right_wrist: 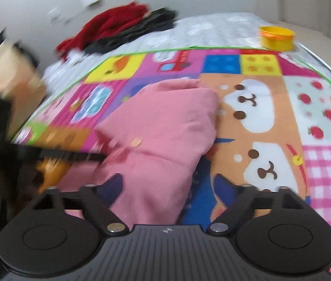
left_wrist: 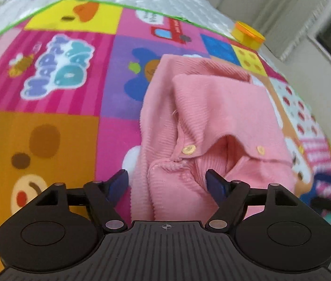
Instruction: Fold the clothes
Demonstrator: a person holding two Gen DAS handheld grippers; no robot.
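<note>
2 tongs, left (left_wrist: 166,179) and right (right_wrist: 166,186), both spread, grasping nothing. Pink garment (left_wrist: 212,121) on patchwork play mat (left_wrist: 48,128); white quilt, perhaps bed (right_wrist: 212,28), beneath; orange tub (right_wrist: 276,38) at far edge.

The pink garment (left_wrist: 212,121) in the middle of the frame is ribbed corduroy cloth, matt, with small glossy buttons (left_wrist: 188,149). Under it the play mat (left_wrist: 71,75) looks smooth, printed in bright colours. Upper right, the yellow tub (left_wrist: 248,35) looks like smooth plastic. The left tongs (left_wrist: 167,182) are matt black plastic with metal rivets.
</note>
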